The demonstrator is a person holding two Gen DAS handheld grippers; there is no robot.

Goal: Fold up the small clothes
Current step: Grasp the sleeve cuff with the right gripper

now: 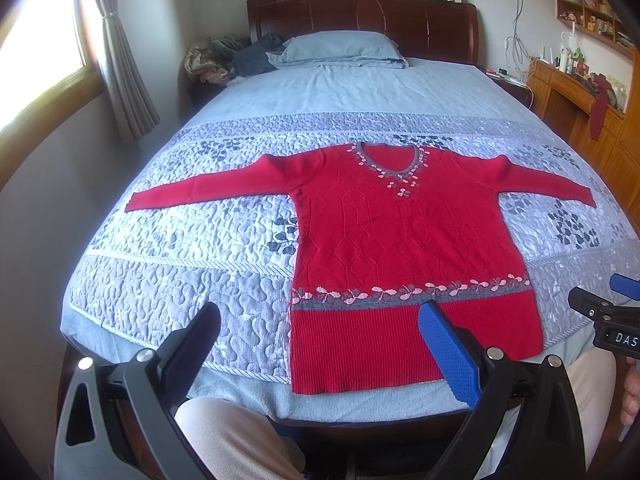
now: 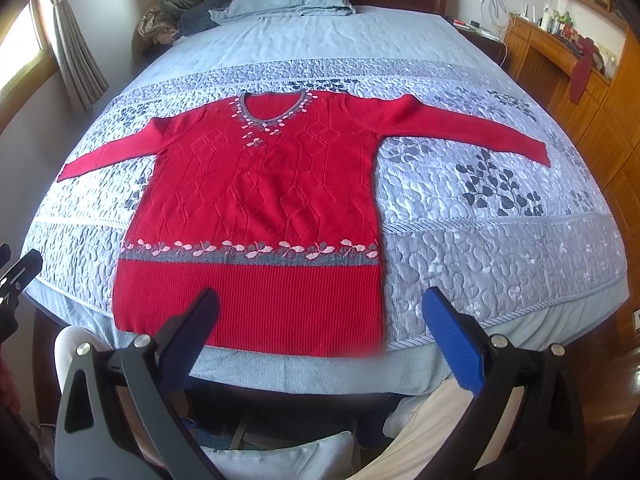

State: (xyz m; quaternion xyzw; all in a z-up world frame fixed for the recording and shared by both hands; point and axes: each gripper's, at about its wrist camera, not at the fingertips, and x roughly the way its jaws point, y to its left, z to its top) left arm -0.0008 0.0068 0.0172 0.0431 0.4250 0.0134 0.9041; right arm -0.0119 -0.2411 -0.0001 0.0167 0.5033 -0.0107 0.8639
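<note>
A red knit sweater (image 1: 400, 232) lies flat and face up on the bed, both sleeves spread out, hem toward me. It also shows in the right wrist view (image 2: 260, 196). It has a grey V-neck (image 1: 394, 162) with pink flowers and a grey flowered band above the ribbed hem. My left gripper (image 1: 320, 320) is open and empty, held above the hem's left corner. My right gripper (image 2: 320, 308) is open and empty, held above the hem's right part. Part of the right gripper (image 1: 612, 312) shows at the right edge of the left wrist view.
The bed has a grey-blue quilted cover (image 1: 200, 280) with leaf print. A blue pillow (image 1: 344, 50) and a heap of clothes (image 1: 228, 58) lie by the dark wooden headboard. A wooden desk and shelves (image 1: 580, 92) stand on the right. A window with curtains (image 1: 100, 60) is left.
</note>
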